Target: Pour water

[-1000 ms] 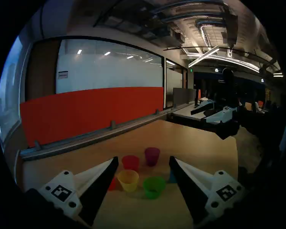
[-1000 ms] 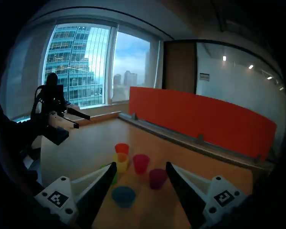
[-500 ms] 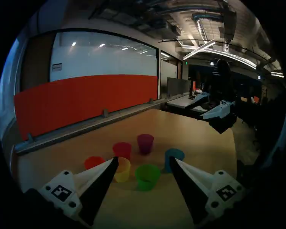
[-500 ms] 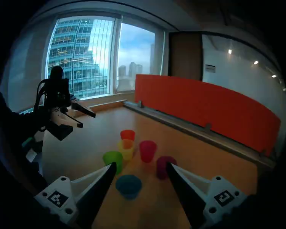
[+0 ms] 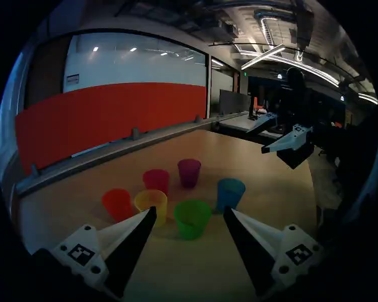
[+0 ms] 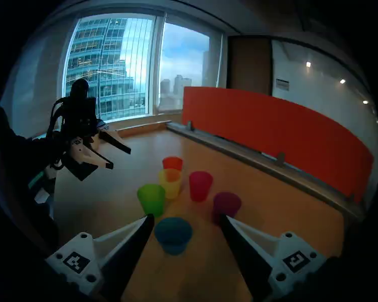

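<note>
The wooden table [image 5: 269, 176] shows more of its top now, because both grippers have pulled back and up. The left gripper [image 5: 188, 209] and the right gripper [image 6: 185, 217] are both wide open and hold nothing. The six cups [image 5: 156, 180] stand close together on the table, now past the fingertips. The green cup [image 5: 192, 218] is nearest the left gripper, and the blue cup [image 6: 173, 234] is nearest the right. No cup is picked up yet, so I think pouring has not started. I cannot tell which cup has water.
</note>
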Demonstrator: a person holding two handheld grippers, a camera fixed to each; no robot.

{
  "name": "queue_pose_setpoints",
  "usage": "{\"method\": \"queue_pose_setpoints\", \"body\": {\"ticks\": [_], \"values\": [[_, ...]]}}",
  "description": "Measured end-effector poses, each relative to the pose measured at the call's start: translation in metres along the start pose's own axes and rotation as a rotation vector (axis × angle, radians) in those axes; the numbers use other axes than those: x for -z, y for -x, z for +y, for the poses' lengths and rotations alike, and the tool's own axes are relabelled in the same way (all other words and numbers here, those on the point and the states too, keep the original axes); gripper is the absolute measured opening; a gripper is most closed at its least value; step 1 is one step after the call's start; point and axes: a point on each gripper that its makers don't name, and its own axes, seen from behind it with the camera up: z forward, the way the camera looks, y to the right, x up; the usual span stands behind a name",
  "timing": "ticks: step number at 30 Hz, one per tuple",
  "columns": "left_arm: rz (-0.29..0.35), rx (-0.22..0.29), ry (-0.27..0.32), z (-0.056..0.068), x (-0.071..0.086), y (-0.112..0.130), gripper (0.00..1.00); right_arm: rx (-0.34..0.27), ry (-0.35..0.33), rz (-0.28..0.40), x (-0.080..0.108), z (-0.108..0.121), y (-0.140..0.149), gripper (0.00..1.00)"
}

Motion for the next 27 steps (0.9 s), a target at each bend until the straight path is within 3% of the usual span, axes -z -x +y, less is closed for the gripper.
{"method": "queue_pose_setpoints", "body": {"ticks": [27], "values": [[-0.117,-0.010,0.053,0.005,-0.040,0.047,0.99,0.000,-0.049,-0.105,-0.034,-0.014,0.056,1.00]]}}
